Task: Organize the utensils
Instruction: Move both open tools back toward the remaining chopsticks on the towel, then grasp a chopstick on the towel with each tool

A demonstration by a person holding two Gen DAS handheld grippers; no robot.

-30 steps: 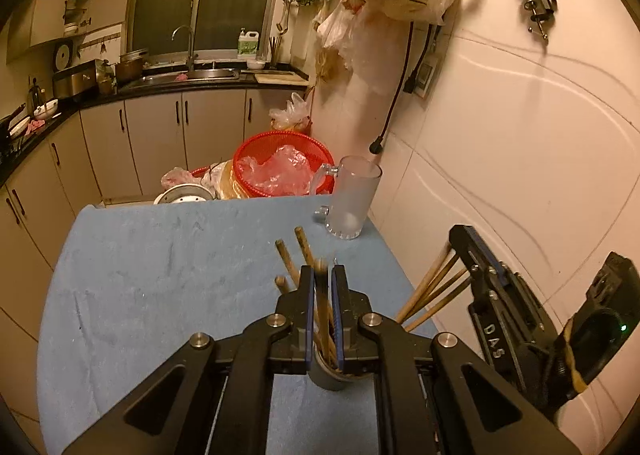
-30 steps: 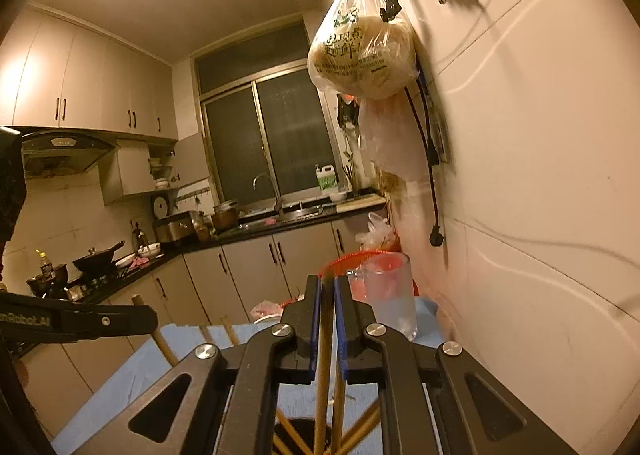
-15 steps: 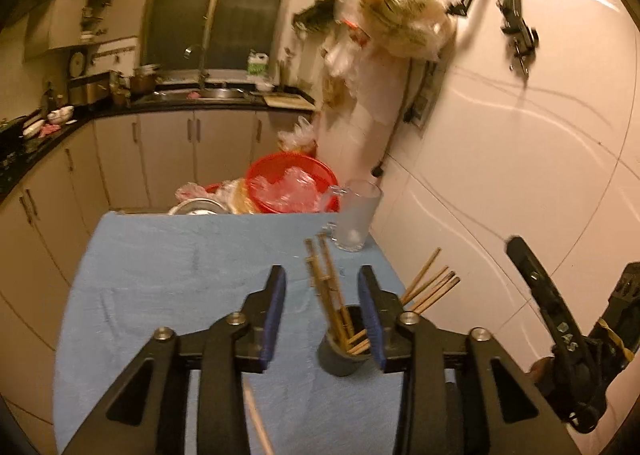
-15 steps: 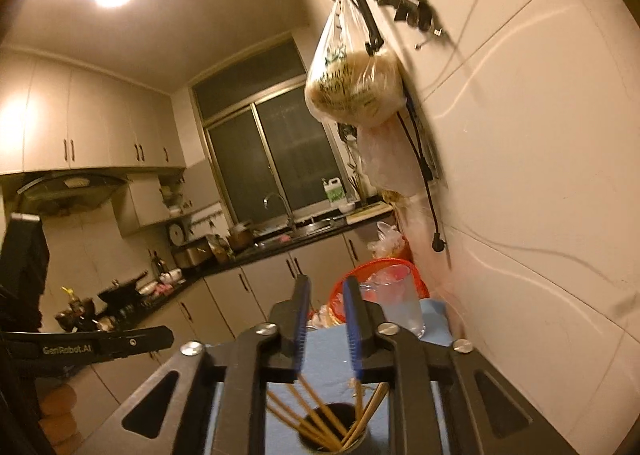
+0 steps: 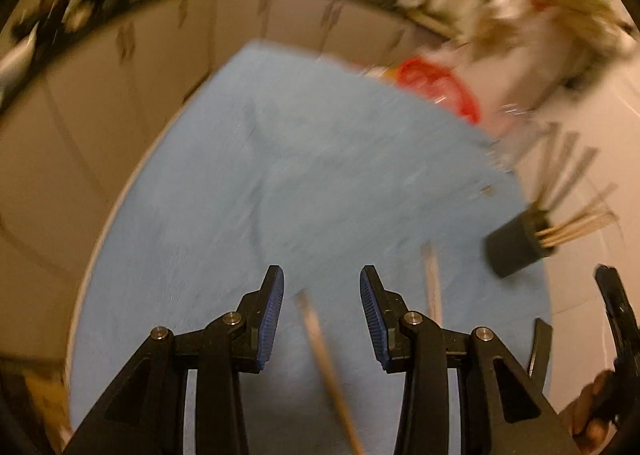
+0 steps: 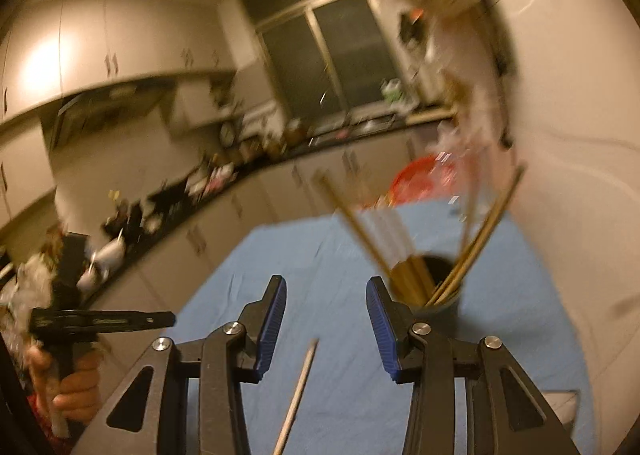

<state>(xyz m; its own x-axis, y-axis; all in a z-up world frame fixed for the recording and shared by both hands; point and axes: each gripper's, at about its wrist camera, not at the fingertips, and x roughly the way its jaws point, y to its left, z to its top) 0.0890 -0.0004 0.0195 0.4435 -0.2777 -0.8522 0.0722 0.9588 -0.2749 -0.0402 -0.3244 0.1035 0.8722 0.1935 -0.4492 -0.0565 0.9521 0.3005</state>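
Both views are blurred by motion. In the left wrist view my left gripper (image 5: 321,283) hangs open over the blue cloth (image 5: 280,175). A loose chopstick (image 5: 320,339) lies on the cloth in line with the gap, untouched. A second chopstick (image 5: 434,283) lies to its right. Further right stands the dark cup (image 5: 516,247) with several chopsticks in it. My right gripper (image 6: 326,287) has its jaws opening, with no pad on anything. A chopstick (image 6: 300,391) lies on the cloth below it, and the cup (image 6: 440,303) stands just right of its right finger.
A red basket (image 6: 420,179) sits past the table's far edge, by the white wall (image 6: 560,135). Kitchen cabinets and a cluttered counter (image 6: 200,191) run along the left. A hand (image 6: 72,383) holds the left gripper at the left edge of the right wrist view.
Both grippers have opened and left their chopsticks in the cup. The left one has swung down and left over the cloth, so the cup now sits to its right. The right one has tilted down.
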